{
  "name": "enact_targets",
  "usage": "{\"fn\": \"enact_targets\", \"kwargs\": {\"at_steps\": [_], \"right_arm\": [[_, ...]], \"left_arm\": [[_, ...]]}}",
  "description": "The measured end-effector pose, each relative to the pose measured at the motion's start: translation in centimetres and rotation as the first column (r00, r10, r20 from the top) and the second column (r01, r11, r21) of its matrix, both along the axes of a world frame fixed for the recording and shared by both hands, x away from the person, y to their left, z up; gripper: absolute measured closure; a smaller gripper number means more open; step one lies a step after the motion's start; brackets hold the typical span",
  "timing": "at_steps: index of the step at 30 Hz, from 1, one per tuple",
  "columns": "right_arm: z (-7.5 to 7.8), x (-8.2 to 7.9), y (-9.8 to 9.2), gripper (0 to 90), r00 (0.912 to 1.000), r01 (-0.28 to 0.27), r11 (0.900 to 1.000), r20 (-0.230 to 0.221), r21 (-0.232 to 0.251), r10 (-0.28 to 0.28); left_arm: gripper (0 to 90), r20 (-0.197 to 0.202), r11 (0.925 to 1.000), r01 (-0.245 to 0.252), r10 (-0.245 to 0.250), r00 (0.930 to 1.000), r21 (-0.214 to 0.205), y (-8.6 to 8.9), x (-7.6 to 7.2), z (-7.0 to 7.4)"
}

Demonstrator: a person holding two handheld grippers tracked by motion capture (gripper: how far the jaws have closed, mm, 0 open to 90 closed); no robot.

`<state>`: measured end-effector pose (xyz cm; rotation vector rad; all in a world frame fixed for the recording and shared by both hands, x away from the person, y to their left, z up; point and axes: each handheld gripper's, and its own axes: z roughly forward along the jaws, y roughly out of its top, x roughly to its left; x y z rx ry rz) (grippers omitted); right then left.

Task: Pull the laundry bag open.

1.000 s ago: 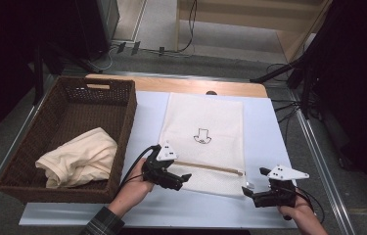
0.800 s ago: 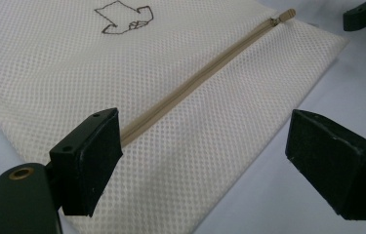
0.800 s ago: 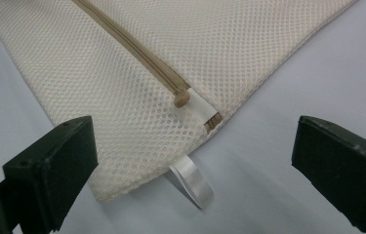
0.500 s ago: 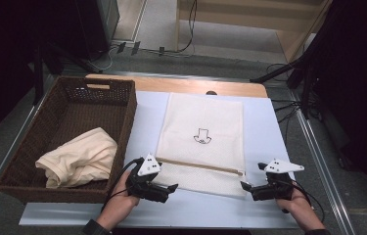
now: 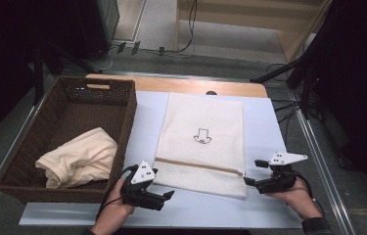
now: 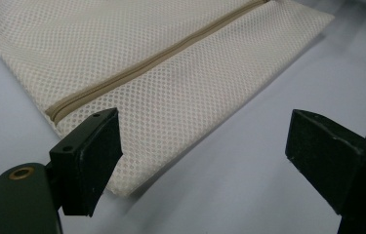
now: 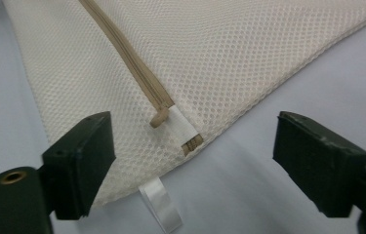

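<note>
A pale blue-white mat (image 5: 269, 122) covers the wooden table (image 5: 186, 84), and lying flat on the mat is a cream mesh laundry bag (image 5: 201, 142) with a tan zip, while a brown wicker basket (image 5: 122, 112) rests just beside its left edge.

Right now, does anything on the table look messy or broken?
Nothing looks broken. The mesh laundry bag lies flat and straight with its zipper closed. The one untidy thing is the cream cloth, crumpled in a heap inside the wicker basket.
</note>
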<state>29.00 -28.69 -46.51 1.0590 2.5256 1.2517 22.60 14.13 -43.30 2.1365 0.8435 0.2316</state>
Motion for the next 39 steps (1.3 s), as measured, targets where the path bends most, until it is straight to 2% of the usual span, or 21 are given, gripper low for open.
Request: {"fn": "enact_targets", "kwargs": {"at_steps": [3, 7, 10, 13, 23, 28, 32, 33, 39], "right_arm": [[-0.1, 0.3, -0.3, 40.7, 0.9996, -0.006, 1.0000, -0.028, -0.008, 0.005], [0.0, 0.4, -0.4, 67.6, 0.9995, -0.016, 0.9998, -0.027, 0.007, 0.016], [0.0, 0.6, -0.1, 79.0, 0.9987, -0.033, 0.9993, -0.040, -0.016, 0.033], [-0.1, 0.9, 0.1, 89.3, 0.9967, -0.060, 0.9981, -0.055, -0.012, 0.059], [-0.5, 1.3, 1.5, 90.0, 0.9892, -0.129, 0.9917, -0.070, 0.001, 0.128], [-0.5, 1.2, 1.6, 90.0, 0.9917, -0.121, 0.9926, -0.044, -0.009, 0.121], [-0.4, 1.3, 1.3, 90.0, 0.9921, -0.122, 0.9925, -0.033, -0.011, 0.121], [-0.4, 1.3, 1.2, 81.9, 0.9935, -0.111, 0.9937, -0.028, -0.019, 0.110], [-0.5, 1.3, 1.1, 67.4, 0.9960, -0.089, 0.9951, -0.014, -0.043, 0.088]], "left_arm": [[13.7, -0.002, 1.0000, 0.006, -0.006, 1.0000, 0.003, -0.2, -0.1, -0.1], [13.7, -0.005, 0.9999, 0.007, -0.007, 1.0000, 0.007, -0.3, -0.1, -0.2], [13.7, 0.000, 1.0000, 0.007, -0.007, 1.0000, 0.004, -0.2, -0.1, -0.1], [13.7, 0.004, 0.9999, 0.012, -0.012, 0.9999, 0.008, -0.2, -0.1, -0.1], [13.7, 0.007, 0.9999, 0.012, -0.012, 0.9999, 0.006, -0.2, -0.1, -0.1], [13.7, 0.007, 0.9997, 0.023, -0.023, 0.9997, -0.005, -0.5, 0.0, -0.1], [13.7, 0.005, 0.9995, 0.031, -0.031, 0.9995, 0.007, -0.6, 0.0, -0.1], [13.7, 0.005, 0.9994, 0.033, -0.033, 0.9994, 0.008, -0.7, 0.0, -0.2], [13.7, 0.003, 0.9993, 0.037, -0.037, 0.9993, 0.005, -0.7, 0.2, -0.3]]}}
